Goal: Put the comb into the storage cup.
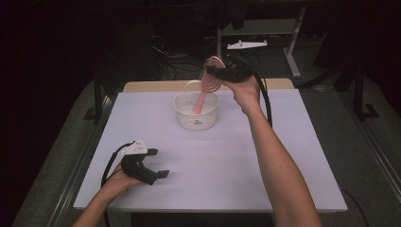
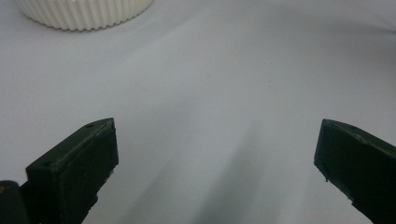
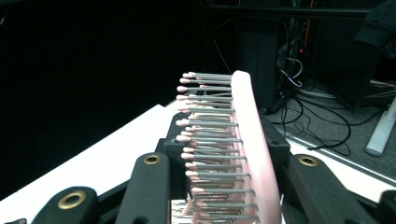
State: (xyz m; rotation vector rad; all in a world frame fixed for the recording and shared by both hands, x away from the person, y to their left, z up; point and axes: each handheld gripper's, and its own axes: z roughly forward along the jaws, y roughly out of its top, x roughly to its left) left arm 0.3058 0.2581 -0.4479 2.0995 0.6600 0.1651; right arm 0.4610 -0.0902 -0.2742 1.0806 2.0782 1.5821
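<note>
While right gripper (image 1: pixel 218 72) clamps pink hairbrush (image 1: pixel 208 87) by its head, handle in white basket (image 1: pixel 196 111), left gripper (image 1: pixel 160 176) spread, resting on table (image 1: pixel 236 165).

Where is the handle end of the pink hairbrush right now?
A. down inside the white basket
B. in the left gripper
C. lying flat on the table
A: the right gripper grips the pink hairbrush by its head, and the handle dips inside the white basket.

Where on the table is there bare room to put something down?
The table is bare between the basket and the near edge, and right of the basket. It is crowded at the basket, where the right gripper holds the pink hairbrush, and around the left gripper.
</note>
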